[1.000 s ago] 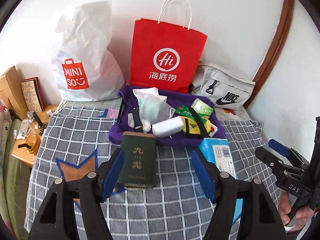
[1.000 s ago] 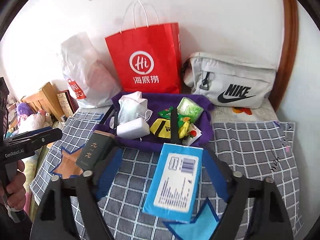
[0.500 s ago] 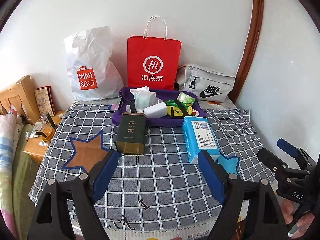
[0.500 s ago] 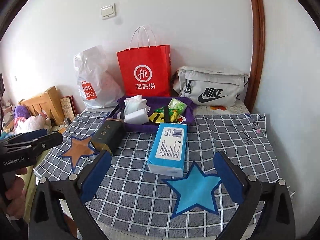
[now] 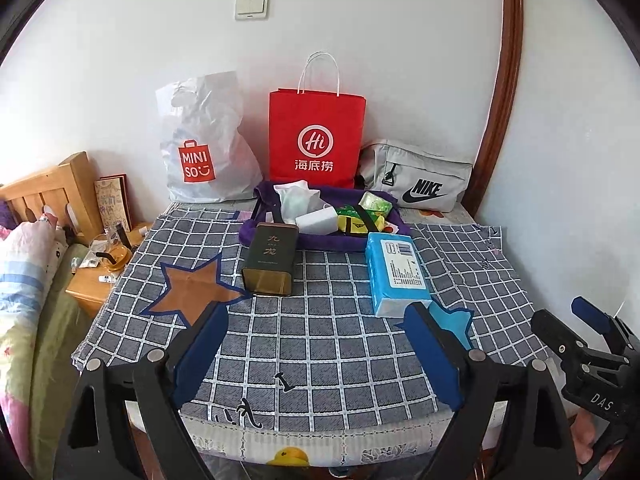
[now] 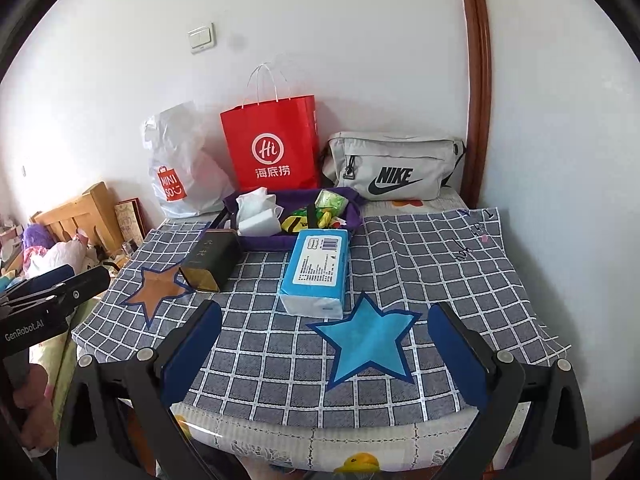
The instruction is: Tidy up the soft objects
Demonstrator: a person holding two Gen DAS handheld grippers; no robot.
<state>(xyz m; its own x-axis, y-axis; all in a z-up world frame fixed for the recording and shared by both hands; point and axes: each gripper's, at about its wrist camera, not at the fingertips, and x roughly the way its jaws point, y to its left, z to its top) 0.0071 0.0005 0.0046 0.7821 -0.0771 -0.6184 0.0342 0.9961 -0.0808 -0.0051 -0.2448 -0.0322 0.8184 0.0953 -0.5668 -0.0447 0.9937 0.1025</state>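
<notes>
- left wrist view, far left: i see a wooden bed frame (image 5: pixel 52 192) and a small wooden nightstand (image 5: pixel 94 286) with clutter, just beside the desk (image 5: pixel 320 360), which is covered in a grey checked cloth.
- my left hand-held gripper (image 5: pixel 316 354) hangs over the near edge of the desk, released, jaws wide apart with nothing between the blue pads.
- an orange star (image 5: pixel 192 288) lies flat on the cloth ahead of the left pad; a dark green tin (image 5: pixel 271 258) lies on its side just right of it, its end touching the star's tip.
- against the wall stand a white miniso bag (image 5: pixel 204 144), a red paper bag (image 5: pixel 316 138) and a grey nike pouch (image 5: pixel 420 180), in that order.
- a purple tray (image 5: pixel 280 240) sits in front of the red bag, holding soft things: crumpled white wrappers (image 5: pixel 296 198), a white block (image 5: pixel 318 220), yellow and green packets (image 5: pixel 360 218).
- the blue tissue pack (image 5: pixel 396 272) lies flat on the cloth, its far end touching the tray's front rim, its near end by a blue star (image 5: pixel 452 318).
- right wrist view: my right hand-held gripper (image 6: pixel 326 354) is also released, jaws spread wide and empty, low over the near edge.
- the blue star (image 6: pixel 366 340) lies between its pads, the tissue pack (image 6: pixel 318 270) just beyond it, apart from both pads.
- the left tool's black body (image 6: pixel 44 300) shows at the far left edge of this view.
</notes>
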